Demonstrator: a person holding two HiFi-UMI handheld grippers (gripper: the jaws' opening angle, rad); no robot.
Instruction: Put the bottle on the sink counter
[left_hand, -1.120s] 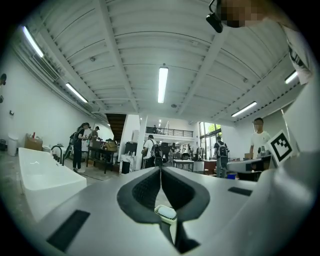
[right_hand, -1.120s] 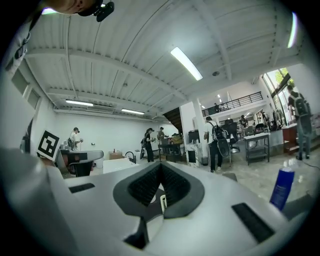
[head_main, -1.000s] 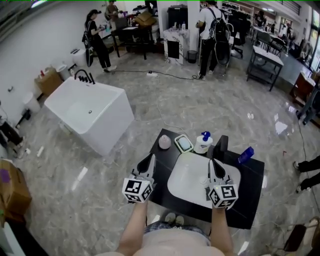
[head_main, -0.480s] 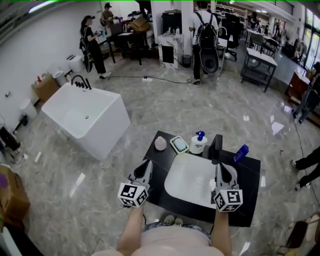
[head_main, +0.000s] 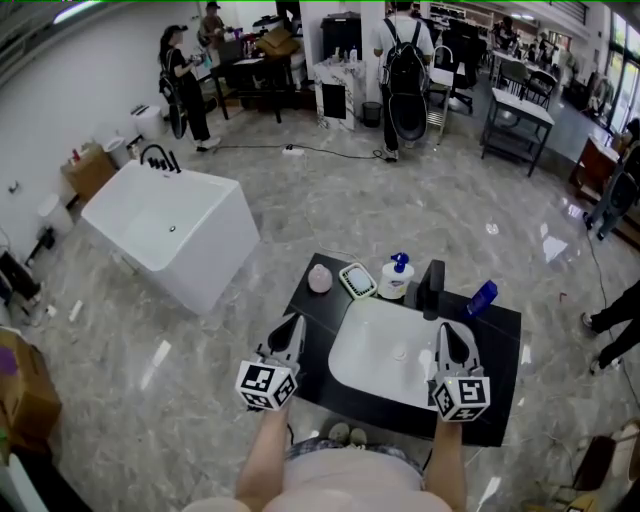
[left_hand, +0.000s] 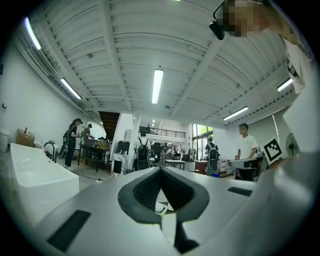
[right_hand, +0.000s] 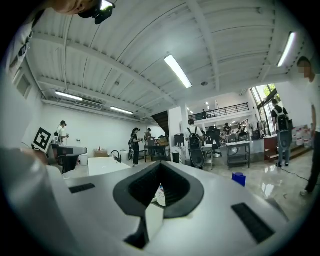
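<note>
A blue bottle (head_main: 482, 298) lies tilted on the back right of the black sink counter (head_main: 500, 380), and it shows as a small blue shape (right_hand: 238, 178) in the right gripper view. A white pump bottle (head_main: 396, 277) with a blue top stands behind the white basin (head_main: 385, 360), beside the black faucet (head_main: 431, 287). My left gripper (head_main: 296, 321) hovers over the counter's left edge, shut and empty (left_hand: 160, 170). My right gripper (head_main: 446, 329) hangs over the basin's right rim, shut and empty (right_hand: 160, 165).
A pink round object (head_main: 319, 279) and a green-edged soap dish (head_main: 360, 281) sit at the counter's back left. A white bathtub (head_main: 170, 225) stands on the marble floor to the left. Several people, tables and a floor cable (head_main: 330, 152) are farther back.
The head view has shifted slightly. Both grippers stay shut and empty, and the right one has drifted a little toward the basin's right rim.
</note>
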